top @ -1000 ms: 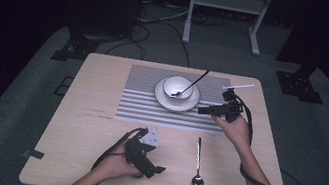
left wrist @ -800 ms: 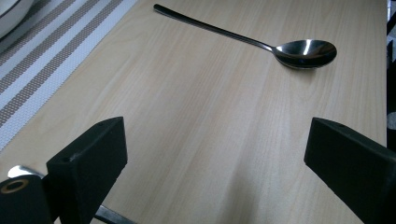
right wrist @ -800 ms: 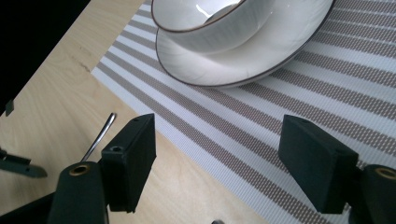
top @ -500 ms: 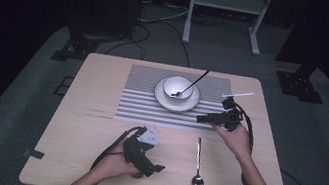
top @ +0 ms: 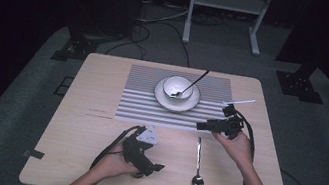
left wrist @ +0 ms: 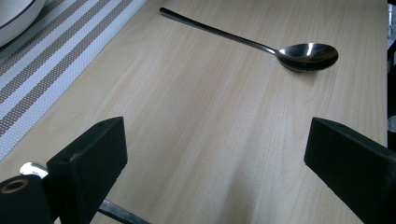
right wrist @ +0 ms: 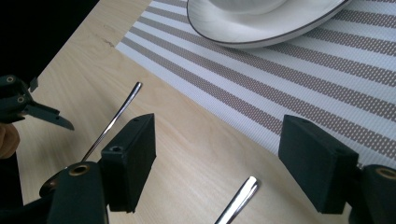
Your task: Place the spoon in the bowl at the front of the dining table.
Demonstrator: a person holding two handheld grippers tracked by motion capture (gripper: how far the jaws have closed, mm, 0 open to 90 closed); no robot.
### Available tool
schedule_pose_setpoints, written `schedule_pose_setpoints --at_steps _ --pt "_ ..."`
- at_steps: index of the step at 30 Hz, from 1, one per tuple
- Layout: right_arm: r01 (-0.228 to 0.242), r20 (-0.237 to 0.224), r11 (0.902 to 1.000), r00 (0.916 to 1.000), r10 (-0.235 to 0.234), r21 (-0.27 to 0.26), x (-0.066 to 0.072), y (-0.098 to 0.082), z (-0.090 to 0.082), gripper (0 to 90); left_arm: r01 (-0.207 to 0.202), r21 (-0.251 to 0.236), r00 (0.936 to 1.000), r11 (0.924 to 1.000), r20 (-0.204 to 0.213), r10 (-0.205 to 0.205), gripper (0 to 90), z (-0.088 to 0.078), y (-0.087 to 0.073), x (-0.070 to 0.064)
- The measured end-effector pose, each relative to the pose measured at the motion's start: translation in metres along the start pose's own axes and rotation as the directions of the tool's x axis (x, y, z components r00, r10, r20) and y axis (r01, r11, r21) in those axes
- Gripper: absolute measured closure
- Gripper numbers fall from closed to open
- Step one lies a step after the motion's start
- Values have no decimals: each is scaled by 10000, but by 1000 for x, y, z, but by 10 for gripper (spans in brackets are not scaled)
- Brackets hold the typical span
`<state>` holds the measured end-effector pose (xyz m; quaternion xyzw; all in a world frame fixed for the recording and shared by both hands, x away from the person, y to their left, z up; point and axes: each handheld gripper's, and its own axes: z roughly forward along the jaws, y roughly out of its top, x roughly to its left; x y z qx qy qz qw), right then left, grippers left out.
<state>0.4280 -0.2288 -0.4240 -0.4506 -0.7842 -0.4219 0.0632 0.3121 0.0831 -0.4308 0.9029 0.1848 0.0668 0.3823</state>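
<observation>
The spoon (top: 199,160) is seen flat on the desk (top: 90,131), handle toward the mat (top: 137,99), just below the right hand-held gripper (top: 203,126), held wide and empty, nearer than the left (top: 156,167), also wide.

No text, label, brand, number or sign can be read in any of the views.
</observation>
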Motion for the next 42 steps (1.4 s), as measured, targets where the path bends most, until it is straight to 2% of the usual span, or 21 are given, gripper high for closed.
schedule_pose_setpoints --at_steps 26,42 --pt "53 -296 9997 9996 -46 230 12 -43 -2 260 146 -75 9998 9999 -113 -147 49 -4 -2 4" --pt "-202 -629 9998 9978 197 -72 15 -72 -14 258 130 -147 9998 9998 -135 -132 49 -5 -3 5"
